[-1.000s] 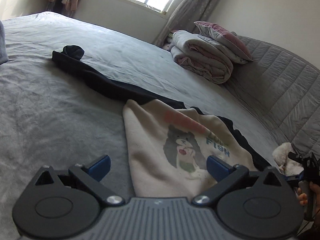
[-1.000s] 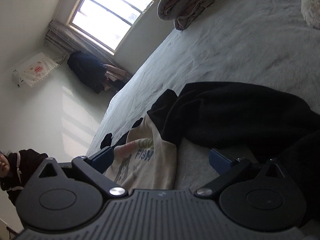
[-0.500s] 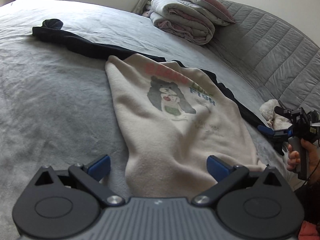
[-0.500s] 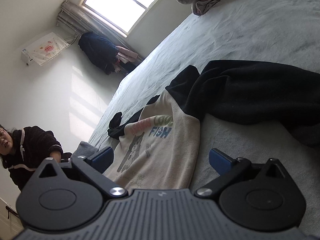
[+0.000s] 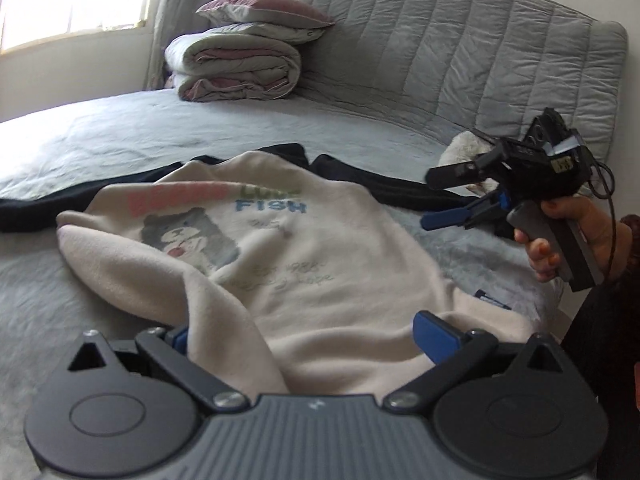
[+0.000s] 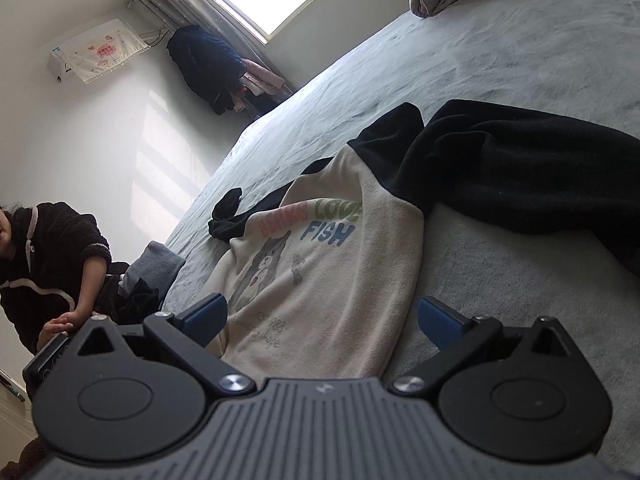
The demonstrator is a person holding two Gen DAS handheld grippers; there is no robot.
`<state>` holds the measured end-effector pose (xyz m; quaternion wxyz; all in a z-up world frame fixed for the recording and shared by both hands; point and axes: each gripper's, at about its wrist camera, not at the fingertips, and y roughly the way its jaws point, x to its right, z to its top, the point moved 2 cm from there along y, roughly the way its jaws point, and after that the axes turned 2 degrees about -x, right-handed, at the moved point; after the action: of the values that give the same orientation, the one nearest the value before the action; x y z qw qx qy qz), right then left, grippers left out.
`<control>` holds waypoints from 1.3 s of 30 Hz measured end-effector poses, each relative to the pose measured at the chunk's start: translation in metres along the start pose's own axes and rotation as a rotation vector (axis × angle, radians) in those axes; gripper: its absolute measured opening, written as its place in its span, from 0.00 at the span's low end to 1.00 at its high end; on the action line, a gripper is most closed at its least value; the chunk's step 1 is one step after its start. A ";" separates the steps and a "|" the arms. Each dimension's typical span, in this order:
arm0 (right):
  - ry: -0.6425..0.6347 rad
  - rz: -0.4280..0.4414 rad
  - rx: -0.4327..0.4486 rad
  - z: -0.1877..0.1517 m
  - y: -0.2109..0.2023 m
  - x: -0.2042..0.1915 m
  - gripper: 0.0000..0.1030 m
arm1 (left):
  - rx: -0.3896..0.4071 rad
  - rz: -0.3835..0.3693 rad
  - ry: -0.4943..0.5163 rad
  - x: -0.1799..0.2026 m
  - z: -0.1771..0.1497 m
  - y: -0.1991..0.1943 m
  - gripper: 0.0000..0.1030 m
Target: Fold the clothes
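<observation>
A cream sweatshirt (image 5: 320, 264) with a bear print, the word FISH and black sleeves (image 5: 384, 184) lies spread on the grey bed (image 5: 120, 136). My left gripper (image 5: 308, 336) is open at its near hem. A raised fold of cream cloth lies between the fingers and hides part of the left one. My right gripper (image 5: 436, 196), held in a hand, hovers open over the black sleeve on the right. In the right wrist view the right gripper (image 6: 322, 320) is open, with the sweatshirt (image 6: 320, 272) hem edge between its fingers and a black sleeve (image 6: 520, 168) to the right.
A folded duvet with a pillow (image 5: 236, 64) sits by the padded headboard (image 5: 440, 60). A white plush toy (image 5: 460, 152) lies behind the right gripper. A person (image 6: 40, 248) leans at the bed's edge beside a pile of dark clothes (image 6: 140, 292).
Both grippers have come closer to the sweatshirt's hem, which now lies between their open fingers. The left view has swung right towards the headboard, and the right gripper has come nearer in it.
</observation>
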<state>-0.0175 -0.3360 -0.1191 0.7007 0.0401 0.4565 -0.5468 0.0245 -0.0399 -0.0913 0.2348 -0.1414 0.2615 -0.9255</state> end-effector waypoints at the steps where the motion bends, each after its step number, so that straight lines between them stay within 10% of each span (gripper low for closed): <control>1: 0.005 0.000 -0.001 0.000 -0.001 0.001 1.00 | -0.001 -0.024 0.018 0.006 0.001 0.004 0.99; 5: 0.007 -0.008 0.003 0.002 -0.006 0.003 1.00 | -0.075 -0.035 0.072 0.018 -0.006 0.008 0.99; 13: 0.016 0.011 0.018 0.006 -0.014 0.002 1.00 | -0.048 0.240 0.016 -0.010 -0.009 -0.013 0.99; 19: -0.029 0.012 0.000 0.004 -0.009 -0.006 1.00 | -0.059 0.344 -0.215 -0.049 -0.010 -0.015 0.99; 39: -0.073 0.004 -0.007 0.002 -0.004 -0.012 1.00 | 0.053 0.219 -0.259 -0.039 0.000 0.014 0.74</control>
<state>-0.0196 -0.3295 -0.1080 0.7182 0.0187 0.4324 -0.5449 0.0628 -0.0304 -0.1042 0.3698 -0.2239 0.2183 -0.8749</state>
